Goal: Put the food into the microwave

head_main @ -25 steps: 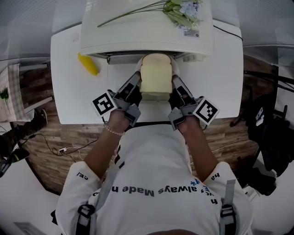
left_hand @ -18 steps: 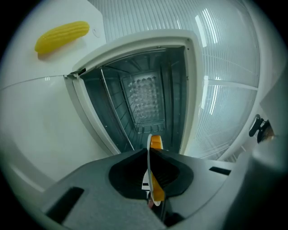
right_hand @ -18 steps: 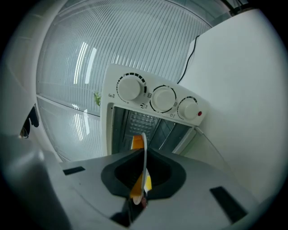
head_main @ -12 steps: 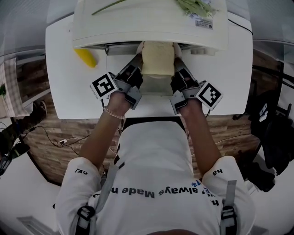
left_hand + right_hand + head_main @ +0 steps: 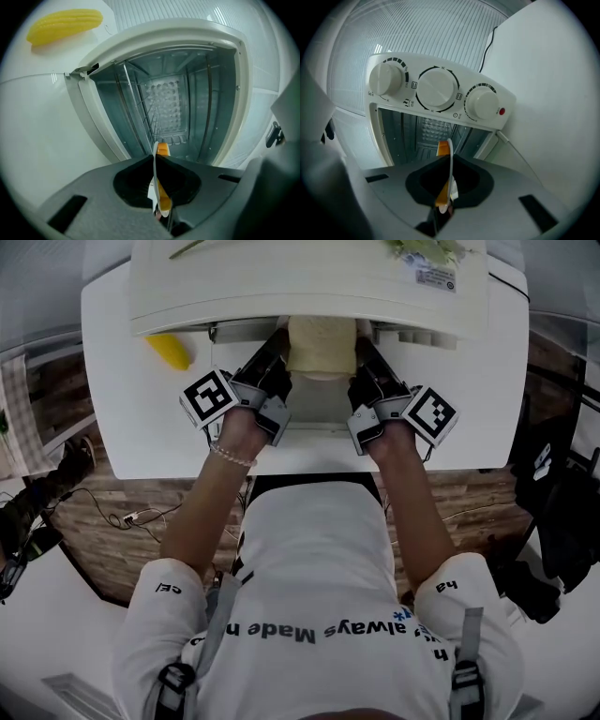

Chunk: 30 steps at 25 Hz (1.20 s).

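Note:
A pale loaf of bread [image 5: 322, 345] rides on a plate between my two grippers, half under the top edge of the white oven [image 5: 309, 282]. My left gripper [image 5: 277, 341] is shut on the plate's thin white-and-orange rim [image 5: 162, 150] at the left. The right gripper [image 5: 362, 341] is shut on the rim [image 5: 443, 148] at the right. In the left gripper view the open metal cavity [image 5: 173, 103] with its wire racks lies straight ahead of the left gripper [image 5: 157, 157]. Ahead of the right gripper [image 5: 447, 152] the cavity [image 5: 426, 131] shows below three knobs [image 5: 436, 86].
A yellow corn cob [image 5: 167, 351] lies on the white table [image 5: 122, 427] left of the oven, also seen as the corn cob [image 5: 65, 26] in the left gripper view. Flowers [image 5: 427, 249] lie on the oven's top. The oven's open door [image 5: 319, 413] is under the grippers.
Both grippers have carried the plate and bread forward and lower, toward the oven mouth; more of the loaf is now hidden under the oven's top edge. Both grips stay the same.

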Each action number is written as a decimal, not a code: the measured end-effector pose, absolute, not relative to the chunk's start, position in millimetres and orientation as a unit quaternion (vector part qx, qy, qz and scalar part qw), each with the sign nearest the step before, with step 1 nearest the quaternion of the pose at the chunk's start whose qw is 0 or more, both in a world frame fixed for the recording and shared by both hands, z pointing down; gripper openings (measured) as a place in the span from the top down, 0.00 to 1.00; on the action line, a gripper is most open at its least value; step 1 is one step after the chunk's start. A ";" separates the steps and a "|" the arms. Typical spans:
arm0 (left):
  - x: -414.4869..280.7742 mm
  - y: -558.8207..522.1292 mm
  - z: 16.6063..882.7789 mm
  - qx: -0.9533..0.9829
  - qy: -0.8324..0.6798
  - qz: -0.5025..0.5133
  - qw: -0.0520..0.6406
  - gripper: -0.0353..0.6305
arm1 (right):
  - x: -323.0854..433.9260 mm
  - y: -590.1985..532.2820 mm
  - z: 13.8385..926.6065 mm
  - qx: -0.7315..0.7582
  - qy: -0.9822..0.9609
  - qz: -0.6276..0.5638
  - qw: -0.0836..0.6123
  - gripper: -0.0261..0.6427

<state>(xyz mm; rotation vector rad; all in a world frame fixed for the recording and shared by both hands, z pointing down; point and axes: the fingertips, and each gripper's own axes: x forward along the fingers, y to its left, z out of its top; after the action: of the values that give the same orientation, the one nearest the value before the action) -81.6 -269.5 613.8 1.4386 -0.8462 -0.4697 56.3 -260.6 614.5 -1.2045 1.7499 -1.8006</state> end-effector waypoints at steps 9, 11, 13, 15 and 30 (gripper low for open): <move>-91.9 -280.3 616.8 0.624 -0.403 -0.205 0.637 0.92 | 55.4 -268.2 613.7 -0.417 0.611 -0.640 0.208 0.90; -96.0 -283.0 620.8 0.619 -0.408 -0.205 0.639 0.92 | 56.5 -266.7 608.0 -0.411 0.609 -0.638 0.229 0.83; -98.3 -286.1 623.0 0.615 -0.407 -0.208 0.642 0.92 | 53.5 -258.6 602.7 -0.406 0.616 -0.633 0.237 0.81; -102.3 -292.1 624.3 0.613 -0.401 -0.216 0.645 0.92 | 40.4 -248.5 602.3 -0.395 0.624 -0.632 0.234 0.81; -92.1 -305.2 619.5 0.622 -0.395 -0.225 0.638 0.76 | 10.5 -240.9 629.5 -0.385 0.583 -0.675 0.237 0.93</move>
<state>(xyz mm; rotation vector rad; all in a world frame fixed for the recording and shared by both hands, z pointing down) -92.1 -305.2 619.5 1.4193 -0.9029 -0.5129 10.5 -240.9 629.5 -1.0563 1.5981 -1.8504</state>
